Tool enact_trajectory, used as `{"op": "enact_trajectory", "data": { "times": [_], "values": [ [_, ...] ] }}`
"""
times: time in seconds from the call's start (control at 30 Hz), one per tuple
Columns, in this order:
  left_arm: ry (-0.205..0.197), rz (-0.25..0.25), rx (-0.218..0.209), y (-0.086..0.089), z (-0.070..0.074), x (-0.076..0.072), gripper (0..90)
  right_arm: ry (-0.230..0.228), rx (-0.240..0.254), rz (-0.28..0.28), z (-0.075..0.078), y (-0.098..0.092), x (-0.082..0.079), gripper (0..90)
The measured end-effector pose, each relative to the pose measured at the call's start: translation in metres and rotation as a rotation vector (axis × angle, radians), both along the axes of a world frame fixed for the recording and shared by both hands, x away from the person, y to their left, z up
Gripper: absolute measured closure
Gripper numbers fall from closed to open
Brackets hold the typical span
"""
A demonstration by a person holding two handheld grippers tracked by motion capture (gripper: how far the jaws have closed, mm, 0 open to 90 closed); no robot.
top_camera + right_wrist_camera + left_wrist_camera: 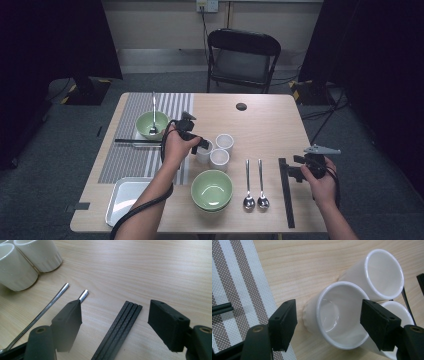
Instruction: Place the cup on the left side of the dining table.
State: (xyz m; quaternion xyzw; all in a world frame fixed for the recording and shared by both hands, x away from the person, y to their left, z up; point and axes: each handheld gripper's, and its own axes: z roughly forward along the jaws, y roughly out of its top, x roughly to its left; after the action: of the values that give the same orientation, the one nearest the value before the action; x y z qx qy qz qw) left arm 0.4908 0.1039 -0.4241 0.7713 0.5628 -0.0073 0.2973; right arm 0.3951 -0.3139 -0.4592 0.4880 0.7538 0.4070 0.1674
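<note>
Three white cups stand together mid-table. My left gripper (201, 145) hangs over the leftmost cup (332, 317) with its jaws open on either side of it; a gap shows between the left pad (284, 322) and the cup's wall. The other two cups (225, 142) (219, 159) stand right beside it. My right gripper (294, 170) is open near the table's right edge, its jaws either side of a bundle of black chopsticks (117, 327) lying flat on the wood. Nothing is held in either gripper.
A green bowl (145, 125) with a spoon in it sits on the striped placemat (125, 160), black chopsticks (132, 141) beside it. Stacked green bowls (212, 190), two spoons (254, 185) and a metal tray (125, 197) lie near the front edge. A chair (243, 57) stands beyond the table.
</note>
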Motion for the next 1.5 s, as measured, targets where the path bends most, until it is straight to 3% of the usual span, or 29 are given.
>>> {"op": "enact_trajectory", "data": {
  "times": [0.53,0.83,1.13,1.5],
  "values": [
    [0.026,0.016,0.013,-0.004,-0.016,0.005,31.8,-0.003,0.000,-0.006,0.001,-0.002,-0.003,26.2],
    [0.033,0.026,0.035,-0.005,-0.019,0.006,36.2,-0.001,0.003,-0.006,0.000,-0.003,-0.003,26.2],
    [0.039,0.030,0.026,-0.007,-0.025,0.007,41.8,0.000,0.001,-0.002,0.000,-0.001,-0.002,26.1],
    [0.055,0.054,0.048,-0.009,-0.029,0.007,58.8,0.000,0.007,0.010,-0.001,0.001,0.000,25.9]
  ]
}}
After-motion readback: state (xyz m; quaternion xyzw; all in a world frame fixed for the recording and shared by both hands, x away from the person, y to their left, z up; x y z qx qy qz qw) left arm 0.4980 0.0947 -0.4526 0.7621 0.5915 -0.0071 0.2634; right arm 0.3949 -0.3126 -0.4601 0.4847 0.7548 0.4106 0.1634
